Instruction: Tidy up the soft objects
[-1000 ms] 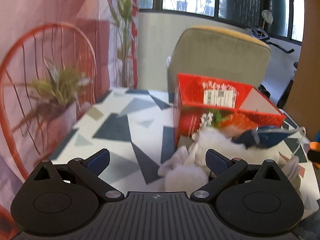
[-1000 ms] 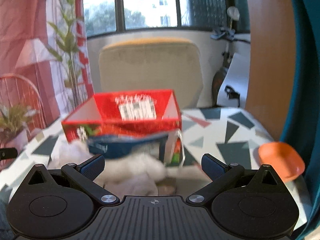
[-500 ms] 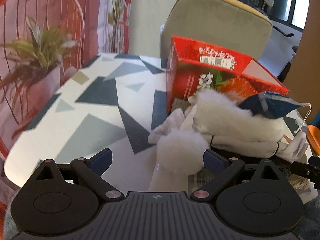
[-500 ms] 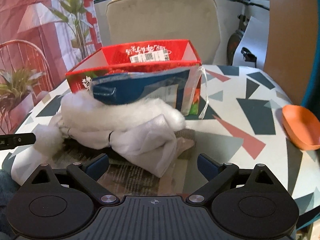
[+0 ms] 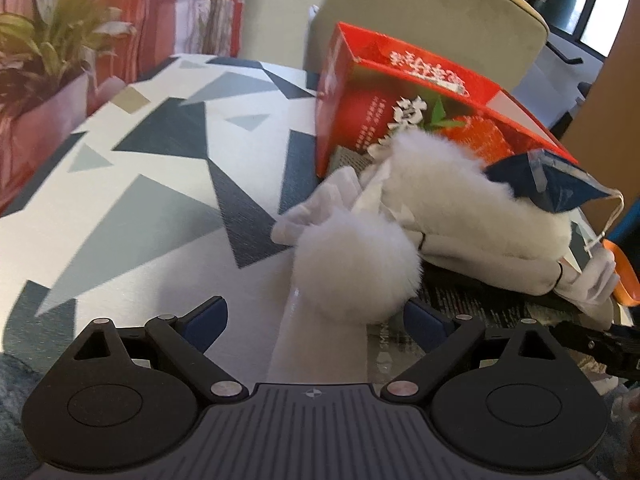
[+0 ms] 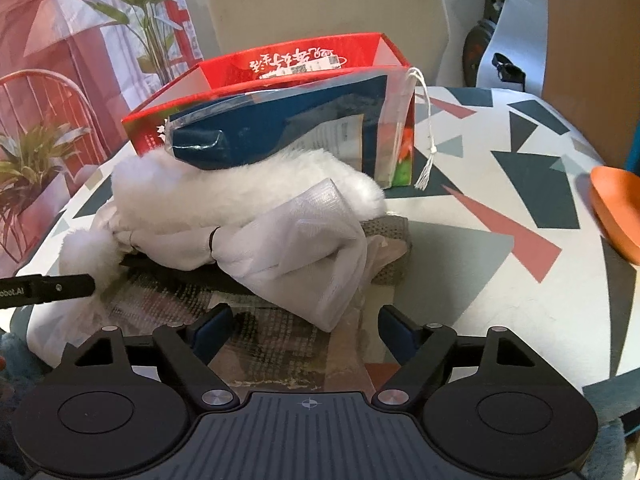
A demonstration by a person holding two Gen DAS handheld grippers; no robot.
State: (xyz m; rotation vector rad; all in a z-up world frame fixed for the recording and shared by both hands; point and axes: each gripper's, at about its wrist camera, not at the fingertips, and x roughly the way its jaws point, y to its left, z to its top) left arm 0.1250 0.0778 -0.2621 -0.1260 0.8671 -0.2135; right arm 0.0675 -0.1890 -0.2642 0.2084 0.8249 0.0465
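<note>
A white furry plush (image 5: 452, 200) with a round pompom (image 5: 356, 272) and white gauzy cloth (image 6: 296, 248) lies in a pile on the patterned table (image 5: 140, 184). A blue plastic bag (image 6: 280, 128) rests on the plush and leans on an open red box (image 6: 288, 64) behind it. My left gripper (image 5: 314, 326) is open, its jaws either side of the pompom's near edge. My right gripper (image 6: 304, 330) is open, just short of the cloth's lower corner. A grey knitted piece (image 6: 390, 236) and printed fabric lie under the pile.
A beige chair (image 6: 320, 12) stands behind the box. A potted plant (image 5: 44, 60) sits at the table's left edge. An orange bowl (image 6: 616, 208) sits at the right edge. The left gripper's finger shows at the left of the right wrist view (image 6: 48, 289).
Both grippers have moved down and forward toward the pile, which now looms much larger. The pompom now sits between the left jaws. Both grippers stay open.
</note>
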